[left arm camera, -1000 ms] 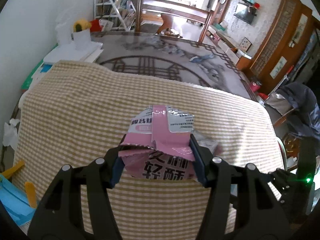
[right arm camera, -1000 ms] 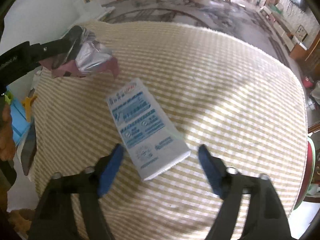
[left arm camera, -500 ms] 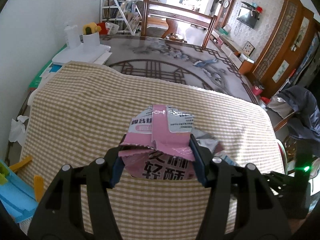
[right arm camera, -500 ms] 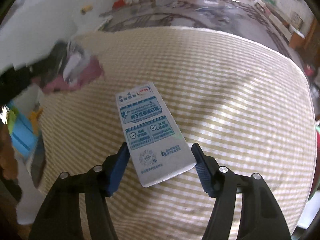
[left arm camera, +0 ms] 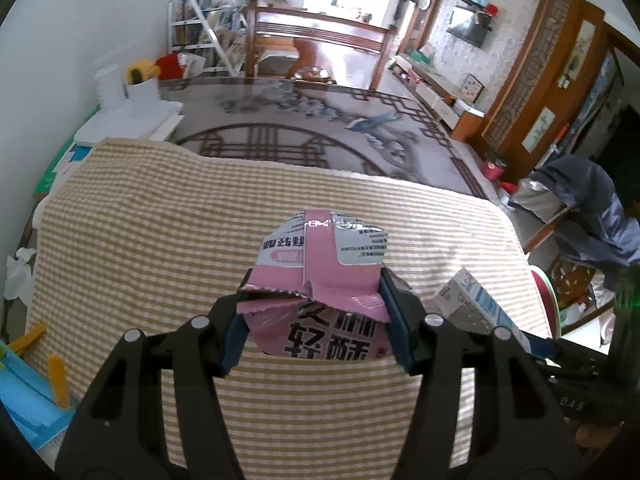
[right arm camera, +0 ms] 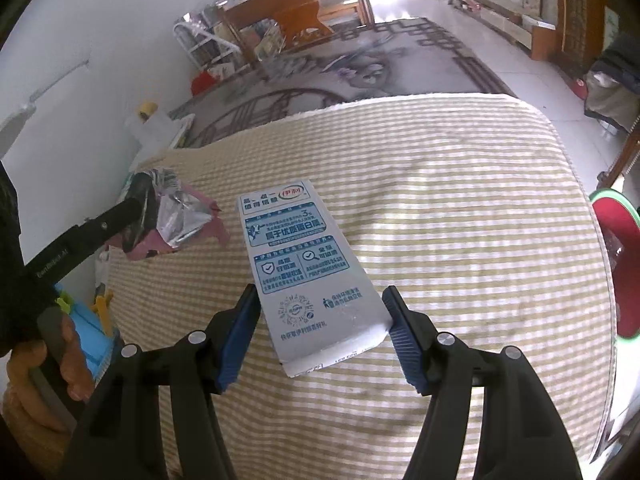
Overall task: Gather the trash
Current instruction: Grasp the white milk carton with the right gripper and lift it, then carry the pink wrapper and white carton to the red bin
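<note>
With the left gripper [left arm camera: 312, 328] clamped on the crumpled pink wrapper [left arm camera: 320, 280], the right gripper [right arm camera: 320, 332] pinches only the white carton's [right arm camera: 304, 264] near end, so the far end could droop and slide free.

The left hand-held gripper [left arm camera: 314, 322] is reaching forward with its two black fingers pressing their blue pads [left arm camera: 394, 334] against the sides of a crumpled pink wrapper [left arm camera: 320, 292], so the jaws are standing closed on it. In the right wrist view, this same gripper [right arm camera: 140, 216] is coming in from the left, and the person's left hand [right arm camera: 44, 396] is wrapping around its handle at the lower left edge. The right hand-held gripper [right arm camera: 320, 334] is pointing forward and slightly downward, its blue pads [right arm camera: 402, 338] bracketing the near end of a white and blue carton [right arm camera: 304, 268]; both pads are touching the carton's side edges.
</note>
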`<state>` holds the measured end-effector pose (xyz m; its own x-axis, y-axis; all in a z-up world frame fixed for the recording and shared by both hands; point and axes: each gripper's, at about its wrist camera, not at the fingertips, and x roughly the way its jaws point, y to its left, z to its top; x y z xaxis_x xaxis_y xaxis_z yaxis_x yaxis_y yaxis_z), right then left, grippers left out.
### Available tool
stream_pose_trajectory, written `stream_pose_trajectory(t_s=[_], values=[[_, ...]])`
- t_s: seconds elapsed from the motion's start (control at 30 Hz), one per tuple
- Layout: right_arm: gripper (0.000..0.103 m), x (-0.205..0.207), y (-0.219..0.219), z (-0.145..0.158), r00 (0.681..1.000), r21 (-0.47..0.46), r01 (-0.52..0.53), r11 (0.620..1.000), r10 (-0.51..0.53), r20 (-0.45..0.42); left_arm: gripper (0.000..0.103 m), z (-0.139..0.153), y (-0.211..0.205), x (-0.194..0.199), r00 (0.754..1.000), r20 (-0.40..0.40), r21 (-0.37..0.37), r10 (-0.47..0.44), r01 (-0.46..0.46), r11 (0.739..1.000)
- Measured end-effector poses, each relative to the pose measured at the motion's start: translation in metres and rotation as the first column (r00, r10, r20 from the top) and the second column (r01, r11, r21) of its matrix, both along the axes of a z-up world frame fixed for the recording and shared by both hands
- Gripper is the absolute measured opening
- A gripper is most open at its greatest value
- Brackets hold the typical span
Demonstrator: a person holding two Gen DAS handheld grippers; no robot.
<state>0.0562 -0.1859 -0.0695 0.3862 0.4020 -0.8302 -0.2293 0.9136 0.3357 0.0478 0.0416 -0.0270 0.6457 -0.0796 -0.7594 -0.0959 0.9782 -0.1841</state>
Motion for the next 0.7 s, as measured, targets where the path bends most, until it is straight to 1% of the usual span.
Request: stream_pose_trajectory(t_s=[0.13, 0.37, 0.57, 0.67, 0.7], values=[[0.061, -0.004, -0.01, 0.0, 1.0, 0.008, 0.021, 1.0, -0.021, 0.0, 0.055, 0.0, -0.016, 0.001, 0.999, -0.004, 0.004, -0.04, 0.04, 0.999], [0.057, -0.01, -0.034, -0.001, 0.998, 0.03, 0.063, 0.998, -0.063, -0.003, 0.055, -0.001, -0.045, 0.003, 0.995, -0.016, 0.018, -0.099, 0.099, 0.995], [0.056, -0.013, -0.051, -0.006, 0.997, 0.055, 0.073, 0.996, -0.072, -0.028, 0.055, -0.002, -0.062, 0.005, 0.993, -0.021, 0.024, -0.113, 0.114, 0.993], [0.056, -0.013, -0.057, 0.0, 0.997, 0.043, 0.081, 0.996, -0.081, -0.003, 0.055, -0.001, -0.068, 0.004, 0.993, -0.023, 0.03, -0.114, 0.115, 0.993], [0.056, -0.013, -0.062, 0.004, 0.996, 0.053, 0.086, 0.995, -0.087, 0.009, 0.055, 0.0, -0.072, 0.004, 0.993, -0.023, 0.033, -0.116, 0.117, 0.993]])
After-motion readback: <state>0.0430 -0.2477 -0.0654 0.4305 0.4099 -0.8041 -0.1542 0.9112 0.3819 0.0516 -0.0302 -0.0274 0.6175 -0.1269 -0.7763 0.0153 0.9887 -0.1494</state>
